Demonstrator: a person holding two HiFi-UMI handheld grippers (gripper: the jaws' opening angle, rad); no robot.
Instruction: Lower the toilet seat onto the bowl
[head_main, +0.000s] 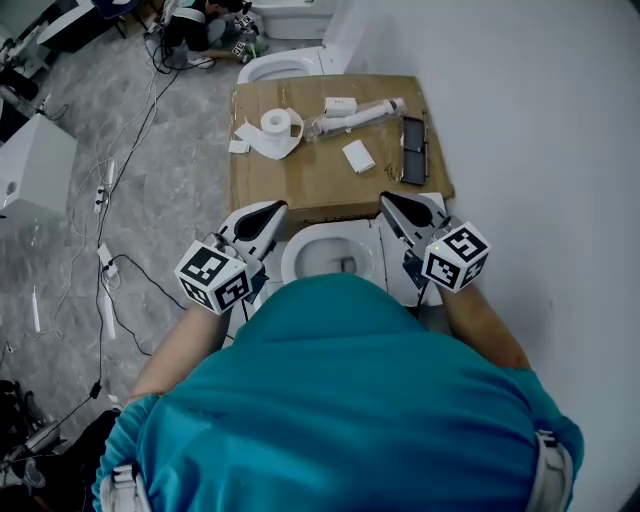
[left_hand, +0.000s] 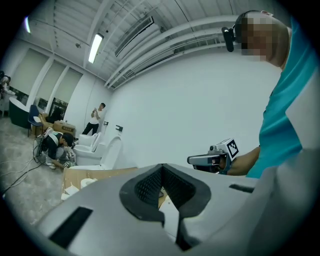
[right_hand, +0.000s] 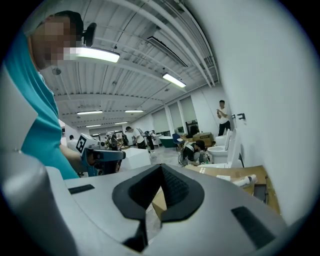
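Toilet bowl (head_main: 325, 250): lower centre of the head view, opening upward, just beyond the person's teal shirt (head_main: 340, 400).
Toilet seat: a white ring (head_main: 291, 258) lies flat round the opening; from above I cannot tell whether it is the seat or the bare rim.
Left tongs (head_main: 279, 208): at the bowl's 9 o'clock in the head view; jaws pressed together tip to tip, pinching nothing.
Right tongs (head_main: 386, 199): at the bowl's 2 o'clock; jaws likewise pressed together on themselves.
Cardboard sheet (head_main: 320, 180): at the bowl's 12 o'clock, lying flat beside the white wall (head_main: 540, 120).
On the cardboard: toilet roll (head_main: 275, 124) with loose paper at its 10 o'clock; small white box (head_main: 340, 104) and white tube (head_main: 362, 115) at 12 o'clock; white packet (head_main: 358, 156) near the centre; flat black device (head_main: 413, 150) at 3 o'clock.
Second toilet (head_main: 282, 66): beyond the cardboard, at 12 o'clock.
Floor (head_main: 170, 200): grey and marbled, with cables (head_main: 105, 200) trailing at the bowl's 9 to 10 o'clock.
Crouching person (head_main: 195, 28): beside the second toilet, at its 10 o'clock.
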